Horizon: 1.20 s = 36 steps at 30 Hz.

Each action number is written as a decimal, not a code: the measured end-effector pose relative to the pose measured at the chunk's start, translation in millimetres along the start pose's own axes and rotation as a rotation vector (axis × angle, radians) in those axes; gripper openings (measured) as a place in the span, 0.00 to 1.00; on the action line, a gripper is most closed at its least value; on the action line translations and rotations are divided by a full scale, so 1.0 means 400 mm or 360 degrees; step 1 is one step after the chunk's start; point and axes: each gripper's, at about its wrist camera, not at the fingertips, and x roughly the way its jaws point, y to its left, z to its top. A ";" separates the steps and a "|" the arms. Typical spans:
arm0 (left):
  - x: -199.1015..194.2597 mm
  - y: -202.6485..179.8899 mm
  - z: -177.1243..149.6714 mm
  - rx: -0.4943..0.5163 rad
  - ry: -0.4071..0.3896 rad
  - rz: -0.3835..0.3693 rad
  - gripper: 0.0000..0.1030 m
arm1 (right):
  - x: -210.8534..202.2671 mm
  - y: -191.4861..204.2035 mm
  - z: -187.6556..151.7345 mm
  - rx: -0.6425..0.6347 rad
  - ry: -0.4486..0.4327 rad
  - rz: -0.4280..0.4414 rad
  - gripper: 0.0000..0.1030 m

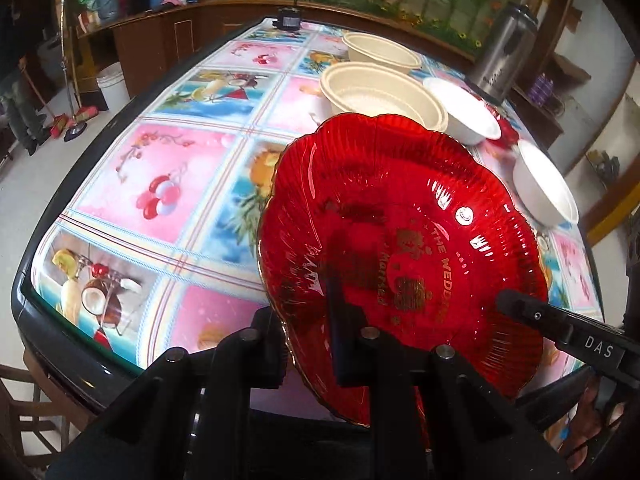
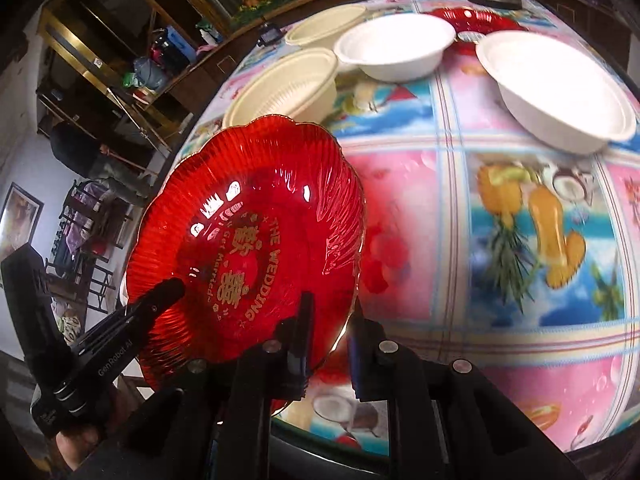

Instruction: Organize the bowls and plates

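Observation:
A red glass plate (image 1: pixel 400 216) with gold lettering is held tilted above the table's near edge; it also shows in the right wrist view (image 2: pixel 256 208). My left gripper (image 1: pixel 316 332) is shut on its near rim, and my right gripper (image 2: pixel 328 344) is shut on the opposite rim. The right gripper's finger shows in the left wrist view (image 1: pixel 532 312); the left gripper's finger shows in the right wrist view (image 2: pixel 160 296). Two cream bowls (image 1: pixel 384 92) (image 2: pixel 288 88) and two white bowls (image 1: pixel 464 112) (image 2: pixel 556 84) sit further back. Another red plate (image 2: pixel 476 18) lies behind them.
A steel flask (image 1: pixel 504 48) stands at the table's far right. The table (image 1: pixel 160 168) has a colourful fruit-print cloth and a dark rim. A small black device (image 1: pixel 290 18) sits at its far edge. Chairs and shelves stand around.

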 end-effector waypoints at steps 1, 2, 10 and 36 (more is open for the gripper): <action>0.003 -0.001 -0.003 0.0002 0.0007 -0.0004 0.14 | 0.002 -0.003 -0.004 0.0002 0.0009 -0.0004 0.14; 0.006 -0.007 -0.010 0.0003 0.0013 -0.0006 0.15 | 0.003 -0.004 -0.007 0.0005 0.0014 -0.0010 0.14; 0.026 -0.006 -0.024 0.0012 0.0051 -0.0043 0.17 | 0.015 -0.002 -0.007 -0.0017 0.0033 -0.0035 0.21; 0.068 -0.035 0.375 0.0118 -0.0054 0.0015 0.80 | -0.007 -0.016 0.336 0.0209 -0.0099 0.0305 0.66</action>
